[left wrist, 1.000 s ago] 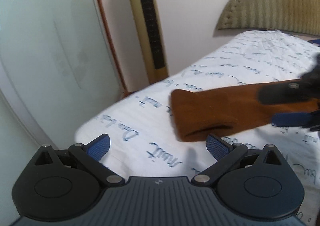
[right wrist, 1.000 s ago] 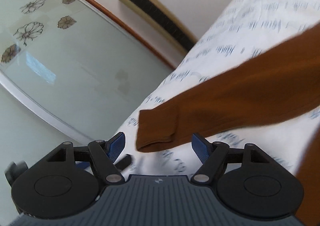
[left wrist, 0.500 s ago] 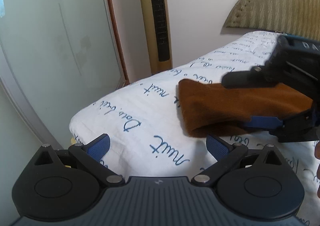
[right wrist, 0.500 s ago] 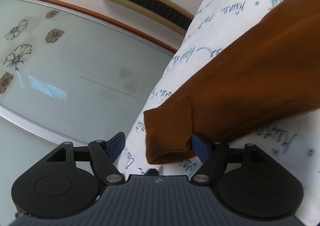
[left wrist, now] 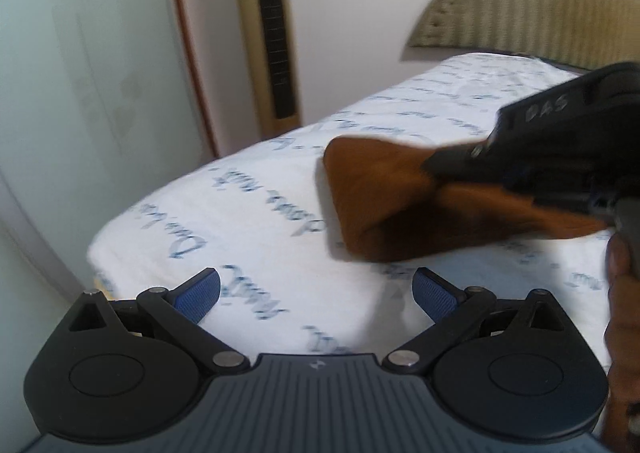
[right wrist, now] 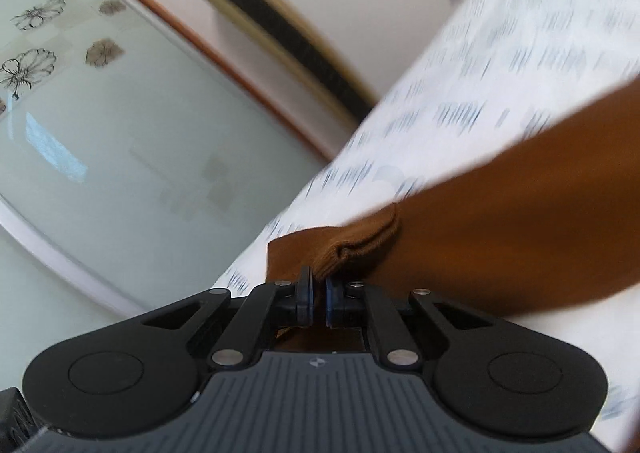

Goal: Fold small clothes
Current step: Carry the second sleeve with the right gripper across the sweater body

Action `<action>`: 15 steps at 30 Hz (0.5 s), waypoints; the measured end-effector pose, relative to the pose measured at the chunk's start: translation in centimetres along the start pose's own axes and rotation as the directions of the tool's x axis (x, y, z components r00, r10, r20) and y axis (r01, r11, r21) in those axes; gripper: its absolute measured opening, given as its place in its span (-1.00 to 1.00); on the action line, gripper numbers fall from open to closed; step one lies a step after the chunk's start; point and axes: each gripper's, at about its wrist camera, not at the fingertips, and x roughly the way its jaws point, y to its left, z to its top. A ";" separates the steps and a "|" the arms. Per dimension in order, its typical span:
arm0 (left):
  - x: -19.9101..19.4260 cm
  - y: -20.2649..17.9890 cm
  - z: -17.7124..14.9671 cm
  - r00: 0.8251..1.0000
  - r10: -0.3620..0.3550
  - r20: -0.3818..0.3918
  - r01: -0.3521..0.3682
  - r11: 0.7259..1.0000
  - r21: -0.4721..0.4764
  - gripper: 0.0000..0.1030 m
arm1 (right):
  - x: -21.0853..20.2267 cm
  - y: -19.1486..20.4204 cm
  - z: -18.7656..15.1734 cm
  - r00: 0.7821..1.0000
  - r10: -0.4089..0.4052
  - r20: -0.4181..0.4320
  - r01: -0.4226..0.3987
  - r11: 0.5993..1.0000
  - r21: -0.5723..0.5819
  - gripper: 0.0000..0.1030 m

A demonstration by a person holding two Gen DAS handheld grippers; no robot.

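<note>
The brown sleeve [right wrist: 500, 213] lay across our white bedsheet [left wrist: 256, 221] printed with blue script, its ribbed cuff [right wrist: 340, 241] near the bed's edge. Our right gripper [right wrist: 316, 299] had its jaws pinched narrow on that cuff. Our left gripper [left wrist: 316, 289] hung over bare sheet, jaws wide and holding nothing. Beyond stood a gold tower fan [left wrist: 266, 33] and a padded headboard [left wrist: 532, 17].

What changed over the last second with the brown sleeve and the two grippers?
The right gripper, open a second ago, has closed on the cuff of the brown sleeve, pinching and bunching it above the printed bedsheet. The left gripper stays open and empty, hovering over the sheet. The gold tower fan and glass door are unchanged.
</note>
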 end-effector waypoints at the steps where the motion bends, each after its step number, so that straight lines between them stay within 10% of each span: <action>1: 0.0 -0.5 0.1 1.000 -0.020 -0.002 0.020 1.000 0.006 1.00 | -1.1 -0.2 0.4 0.999 -0.015 0.034 0.015 1.000 -0.014 -0.78; 8: -0.1 -4.1 0.3 0.992 -0.122 -0.012 0.122 0.991 0.055 1.00 | -8.8 -3.3 2.4 0.950 -0.201 0.239 0.228 0.969 -0.090 -0.78; 15: 0.0 -6.0 0.0 0.987 -0.151 -0.048 0.155 0.985 0.075 1.00 | -7.9 -9.9 3.6 0.955 -0.276 0.113 0.262 0.957 0.121 -0.66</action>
